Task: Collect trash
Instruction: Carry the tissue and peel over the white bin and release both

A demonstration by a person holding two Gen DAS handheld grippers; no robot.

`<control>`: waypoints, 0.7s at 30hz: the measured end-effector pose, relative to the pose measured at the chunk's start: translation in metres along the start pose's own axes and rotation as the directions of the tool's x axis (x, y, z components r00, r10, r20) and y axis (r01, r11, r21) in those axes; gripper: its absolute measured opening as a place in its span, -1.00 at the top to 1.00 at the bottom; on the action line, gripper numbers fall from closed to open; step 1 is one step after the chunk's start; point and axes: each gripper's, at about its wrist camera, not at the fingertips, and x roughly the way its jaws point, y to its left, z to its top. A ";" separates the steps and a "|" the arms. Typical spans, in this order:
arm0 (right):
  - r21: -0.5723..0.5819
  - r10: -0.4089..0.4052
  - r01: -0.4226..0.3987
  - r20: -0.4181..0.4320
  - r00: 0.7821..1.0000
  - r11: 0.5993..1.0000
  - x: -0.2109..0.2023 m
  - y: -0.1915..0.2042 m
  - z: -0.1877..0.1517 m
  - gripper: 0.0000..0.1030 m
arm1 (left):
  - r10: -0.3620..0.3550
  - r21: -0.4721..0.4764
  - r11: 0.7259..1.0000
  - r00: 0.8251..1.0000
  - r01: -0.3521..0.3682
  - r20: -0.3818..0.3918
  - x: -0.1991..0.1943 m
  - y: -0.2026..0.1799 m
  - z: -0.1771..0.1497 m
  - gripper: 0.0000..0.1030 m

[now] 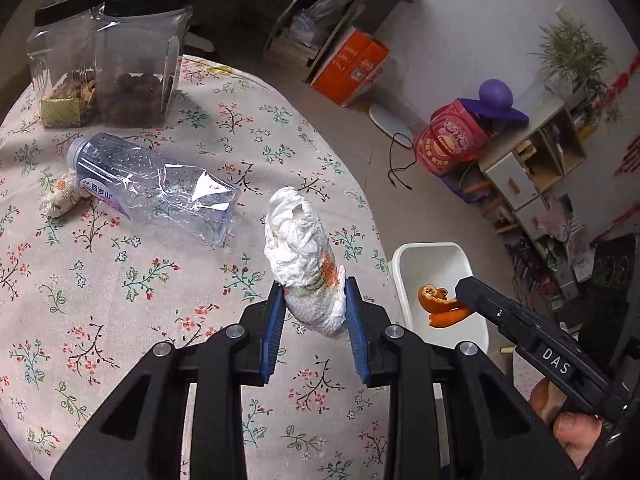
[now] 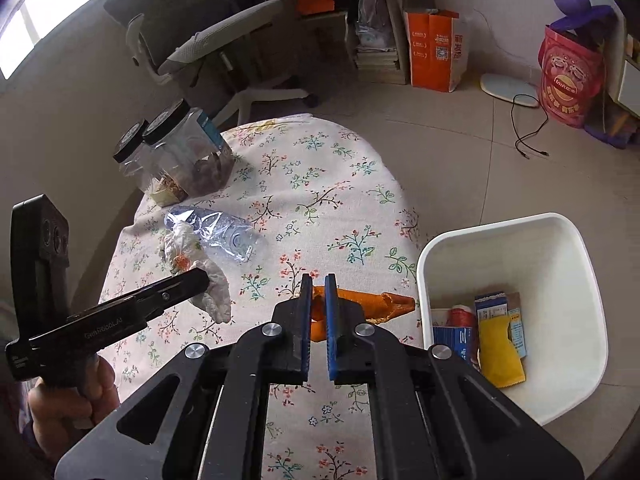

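Blue-padded fingers of the left gripper (image 1: 315,286) pinch a crumpled white tissue wad (image 1: 304,256), which sticks up past the tips above the floral tablecloth (image 1: 120,300). Just to its right, the right gripper (image 2: 319,280) is clamped nearly shut on a strip of orange peel (image 2: 396,304), whose free end points toward the bin.

Largest of the containers is the white trash bin (image 2: 568,392), on the floor just right of the right gripper, past the table edge. In the right wrist view it holds a yellow packet (image 2: 498,354), a blue-and-white carton (image 2: 490,304) and a red wrapper (image 2: 460,316). In the left wrist view the peel hangs over its opening.

Beyond the left gripper, at the far side of the table, two clear jars (image 1: 136,60) with black lids stand side by side, touching; one has dark brown pieces at the bottom, the other pale flakes and a gold packet.

Between the jars and the left gripper lies an empty plastic bottle (image 1: 160,188) on its side, cap on, with a second small tissue wad (image 1: 60,196) touching it near the neck.
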 end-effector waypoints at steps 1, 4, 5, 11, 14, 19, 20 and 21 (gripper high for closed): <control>0.015 -0.004 0.003 0.007 1.000 1.000 -0.004 -0.008 0.001 0.90 | -0.013 0.013 1.000 1.000 0.013 -0.007 0.003 -0.007 0.000 0.43; 0.064 -0.018 0.016 0.036 0.999 0.998 -0.017 -0.034 0.002 0.90 | -0.054 0.052 0.997 0.998 0.056 -0.031 0.016 -0.032 -0.003 0.43; 0.084 -0.020 0.016 0.049 0.999 0.996 -0.024 -0.044 0.003 0.90 | -0.064 0.067 0.996 0.997 0.067 -0.041 0.021 -0.041 -0.005 0.43; 0.247 -0.088 0.058 0.111 0.990 0.967 -0.057 -0.116 0.001 0.90 | -0.123 0.166 0.976 0.987 0.140 -0.108 0.054 -0.106 -0.016 0.42; 0.308 -0.125 0.083 0.118 0.985 0.948 -0.067 -0.143 -0.004 0.90 | -0.143 0.193 0.966 0.976 0.174 -0.164 0.082 -0.133 -0.021 0.42; 0.341 -0.147 0.103 0.105 0.984 0.934 -0.068 -0.160 -0.011 0.90 | -0.133 0.226 0.956 0.962 0.189 -0.239 0.123 -0.167 -0.034 0.42; 0.347 -0.147 0.104 0.102 0.984 0.932 -0.067 -0.162 -0.011 0.90 | -0.130 0.228 0.955 0.960 0.188 -0.247 0.129 -0.170 -0.036 0.41; 0.351 -0.150 0.106 0.101 0.983 0.931 -0.067 -0.165 -0.011 0.90 | -0.125 0.227 0.956 0.959 0.185 -0.254 0.134 -0.173 -0.037 0.39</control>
